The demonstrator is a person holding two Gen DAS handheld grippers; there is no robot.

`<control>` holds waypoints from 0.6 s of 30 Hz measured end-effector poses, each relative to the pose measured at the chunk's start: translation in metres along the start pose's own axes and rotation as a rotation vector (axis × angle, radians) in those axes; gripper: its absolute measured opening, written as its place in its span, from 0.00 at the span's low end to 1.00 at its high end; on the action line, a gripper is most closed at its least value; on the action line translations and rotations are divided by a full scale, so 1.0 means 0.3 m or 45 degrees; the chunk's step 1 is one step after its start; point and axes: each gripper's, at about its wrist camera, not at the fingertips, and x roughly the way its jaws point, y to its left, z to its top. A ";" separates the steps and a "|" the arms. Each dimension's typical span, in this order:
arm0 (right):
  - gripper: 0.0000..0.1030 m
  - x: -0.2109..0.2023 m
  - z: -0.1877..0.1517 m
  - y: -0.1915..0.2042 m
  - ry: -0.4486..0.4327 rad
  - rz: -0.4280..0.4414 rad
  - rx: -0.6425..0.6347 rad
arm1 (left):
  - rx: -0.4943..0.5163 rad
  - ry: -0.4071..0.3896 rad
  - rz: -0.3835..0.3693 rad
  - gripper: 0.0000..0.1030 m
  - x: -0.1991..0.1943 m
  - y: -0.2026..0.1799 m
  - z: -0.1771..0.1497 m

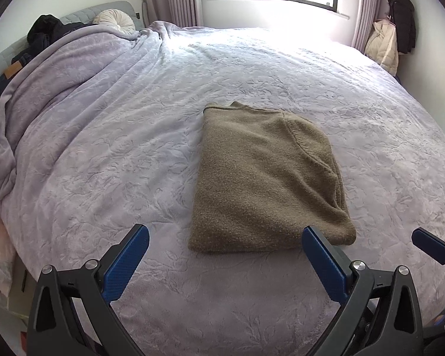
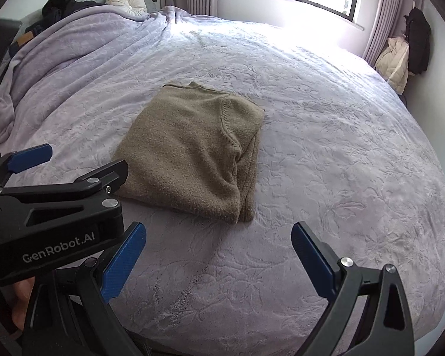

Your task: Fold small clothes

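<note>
We see a tan knit sweater (image 1: 267, 175) lying already folded into a compact rectangle on the lavender bedspread (image 1: 133, 154), near the middle of the bed and well clear of the heaped blanket and round cushion (image 1: 115, 20) at the headboard. The left gripper (image 1: 225, 243) hovers just short of the sweater's near edge with its blue pads wide apart and nothing between them; its right pad overlaps the bundle's near corner in this view, though we cannot tell whether it touches. The right gripper (image 2: 218, 240) is likewise spread and empty, poised above bare bedspread just beside the near corner, where the folded layers show as stacked edges. We judge the knit to be soft, thick and light, with a fuzzy surface that should grip the pads well rather than slip; it will sag and unfold if lifted by one layer only. For a further fold or a lift, we would pinch through all layers at the two near corners, one gripper on each, keeping the hem edges aligned. The bedspread beneath is plush, so a low pinch risks catching it along with the sweater.
</note>
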 end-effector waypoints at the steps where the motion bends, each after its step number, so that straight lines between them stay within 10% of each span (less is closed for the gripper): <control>1: 0.96 -0.003 0.001 -0.004 -0.001 0.009 0.009 | 0.000 -0.012 0.006 1.00 -0.006 -0.003 -0.002; 18: 0.96 -0.031 0.009 -0.004 -0.031 0.018 0.004 | 0.090 -0.117 0.042 1.00 -0.069 -0.057 -0.004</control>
